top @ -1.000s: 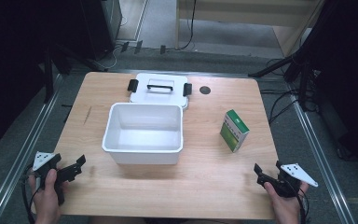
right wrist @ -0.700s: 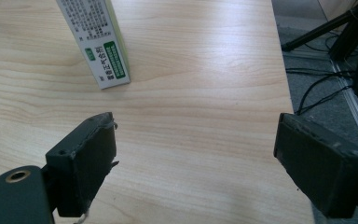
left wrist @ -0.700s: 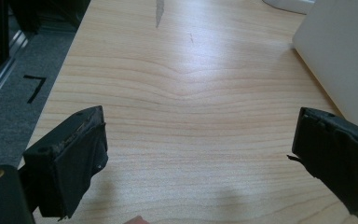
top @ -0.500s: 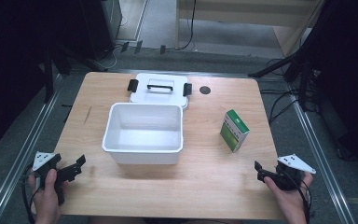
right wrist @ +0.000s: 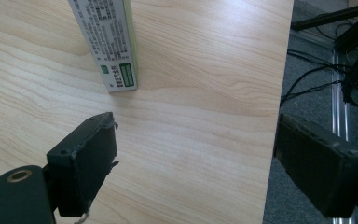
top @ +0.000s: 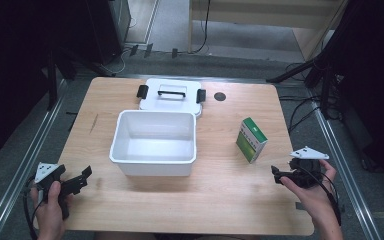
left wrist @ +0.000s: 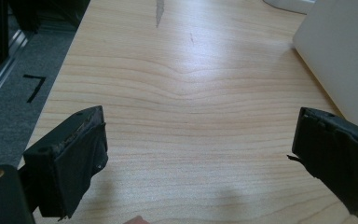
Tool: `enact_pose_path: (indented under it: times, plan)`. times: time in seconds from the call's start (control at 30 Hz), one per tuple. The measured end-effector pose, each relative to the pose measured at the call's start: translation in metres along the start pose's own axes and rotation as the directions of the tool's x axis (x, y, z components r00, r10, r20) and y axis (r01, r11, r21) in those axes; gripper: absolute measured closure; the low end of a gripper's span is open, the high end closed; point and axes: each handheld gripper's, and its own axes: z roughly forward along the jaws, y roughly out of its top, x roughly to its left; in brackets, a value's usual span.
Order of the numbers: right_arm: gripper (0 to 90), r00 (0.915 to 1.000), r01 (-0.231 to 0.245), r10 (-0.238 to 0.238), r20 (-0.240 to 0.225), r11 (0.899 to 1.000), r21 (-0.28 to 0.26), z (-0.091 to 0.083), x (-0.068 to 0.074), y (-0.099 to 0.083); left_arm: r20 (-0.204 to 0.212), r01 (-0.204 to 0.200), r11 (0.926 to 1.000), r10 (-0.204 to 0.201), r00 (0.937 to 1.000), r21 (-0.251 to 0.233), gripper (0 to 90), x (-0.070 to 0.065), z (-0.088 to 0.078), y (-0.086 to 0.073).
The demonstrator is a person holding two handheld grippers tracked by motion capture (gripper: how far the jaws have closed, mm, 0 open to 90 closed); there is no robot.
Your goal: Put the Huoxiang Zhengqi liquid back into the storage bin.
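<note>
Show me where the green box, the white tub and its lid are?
green box [top: 250, 140], high view, its front face
white tub [top: 152, 161], high view, its near rim
lid [top: 171, 102], high view, its top below the handle

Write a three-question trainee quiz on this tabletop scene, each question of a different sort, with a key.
1. True or false: the white bin holds the green box.
2. Which lies behind the bin, touching its far rim? A) white lid B) a bottle C) a towel
3. Fill in: the right gripper has its jaws ____, nothing between them.

Key: 1 false, the box stands on the table to the bin's right. 2 A. 3 open.
</note>
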Motion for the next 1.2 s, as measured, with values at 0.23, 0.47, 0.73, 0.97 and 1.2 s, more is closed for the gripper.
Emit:
enact_pose_path:
  times: [0.23, 0.47, 0.73, 0.97, 1.2]
  plan:
    - [13.8, 0.9986, 0.049, -0.047, -0.024, 0.996, 0.07, 0.004, 0.003, 0.021, -0.001, 0.0, 1.0, 0.0, 1.0, 0.002, 4.0, 0.0, 0.0, 0.0]
    - [14.5, 0.9919, 0.119, -0.108, -0.067, 0.978, 0.173, 0.004, 0.011, 0.049, 0.003, 0.005, 1.0, -0.005, 1.0, 0.0, 4.0, 0.0, 0.0, 0.0]
    - [16.5, 0.9879, 0.144, -0.122, -0.096, 0.948, 0.283, 0.005, 0.014, 0.075, 0.007, 0.012, 0.9999, -0.012, 0.9999, 0.002, 4.0, 0.001, 0.0, 0.0]
    - [16.5, 0.9765, 0.2, -0.151, -0.153, 0.899, 0.389, 0.007, 0.022, 0.099, 0.008, 0.01, 0.9999, -0.01, 0.9999, 0.006, 4.0, 0.002, 0.001, 0.0]
    - [20.8, 0.972, 0.217, -0.155, -0.177, 0.88, 0.422, 0.012, 0.032, 0.122, 0.01, 0.014, 0.9999, -0.014, 0.9999, 0.007, 4.0, 0.002, 0.001, 0.001]
